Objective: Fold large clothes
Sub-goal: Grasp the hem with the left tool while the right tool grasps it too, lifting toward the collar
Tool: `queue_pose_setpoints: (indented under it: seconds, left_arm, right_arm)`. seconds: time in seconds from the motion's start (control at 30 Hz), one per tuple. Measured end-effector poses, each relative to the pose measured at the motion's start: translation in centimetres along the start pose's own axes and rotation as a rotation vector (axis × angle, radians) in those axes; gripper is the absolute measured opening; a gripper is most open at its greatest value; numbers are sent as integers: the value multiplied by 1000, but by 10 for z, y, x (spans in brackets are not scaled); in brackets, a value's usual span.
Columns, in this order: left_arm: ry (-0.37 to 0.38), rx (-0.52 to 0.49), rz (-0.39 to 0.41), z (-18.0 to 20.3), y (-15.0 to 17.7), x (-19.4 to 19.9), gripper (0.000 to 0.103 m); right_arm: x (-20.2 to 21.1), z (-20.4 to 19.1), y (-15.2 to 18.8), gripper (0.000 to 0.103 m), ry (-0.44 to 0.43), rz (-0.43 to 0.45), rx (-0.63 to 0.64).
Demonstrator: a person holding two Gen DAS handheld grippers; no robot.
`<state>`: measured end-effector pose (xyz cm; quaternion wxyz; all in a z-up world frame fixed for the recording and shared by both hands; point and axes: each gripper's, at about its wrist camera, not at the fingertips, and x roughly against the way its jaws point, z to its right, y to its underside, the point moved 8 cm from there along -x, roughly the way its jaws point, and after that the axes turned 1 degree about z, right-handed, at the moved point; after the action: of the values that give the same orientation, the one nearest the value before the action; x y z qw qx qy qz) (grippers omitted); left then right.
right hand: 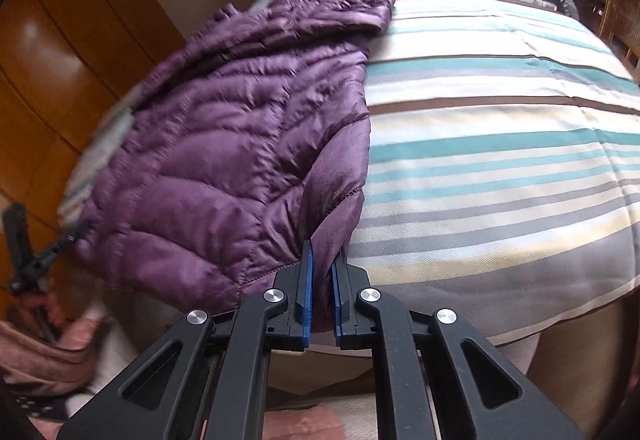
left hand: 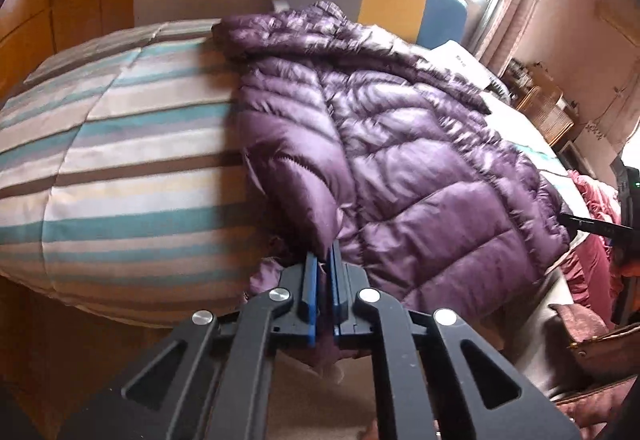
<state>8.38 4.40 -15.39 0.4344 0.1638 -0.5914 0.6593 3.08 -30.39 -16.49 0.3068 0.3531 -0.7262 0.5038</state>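
A purple quilted jacket [left hand: 400,143] lies spread on a striped bedspread [left hand: 120,159], its hem hanging at the bed's near edge, where the left gripper [left hand: 324,260] is clamped on one lower corner and the right gripper [right hand: 324,260] is clamped on the other.

Purple quilted jacket [left hand: 400,143] on teal, brown, cream striped bedspread [left hand: 120,167].
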Motion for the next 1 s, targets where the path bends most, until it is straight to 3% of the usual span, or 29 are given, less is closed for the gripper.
queue_pose_setpoints:
  seconds: [0.3, 0.4, 0.67, 1.0]
  left_arm:
    - [99, -2, 129, 20, -21, 53, 3]
    - [166, 43, 176, 20, -30, 74, 3]
    - [262, 100, 238, 21, -40, 105, 3]
    - [236, 97, 251, 1, -80, 92, 2]
  right_arm:
    - [35, -10, -14, 6, -202, 51, -82]
    - [49, -16, -22, 6, -296, 72, -108]
    - [71, -24, -47, 6, -444, 121, -143]
    - [57, -6, -97, 6, -431, 166, -183]
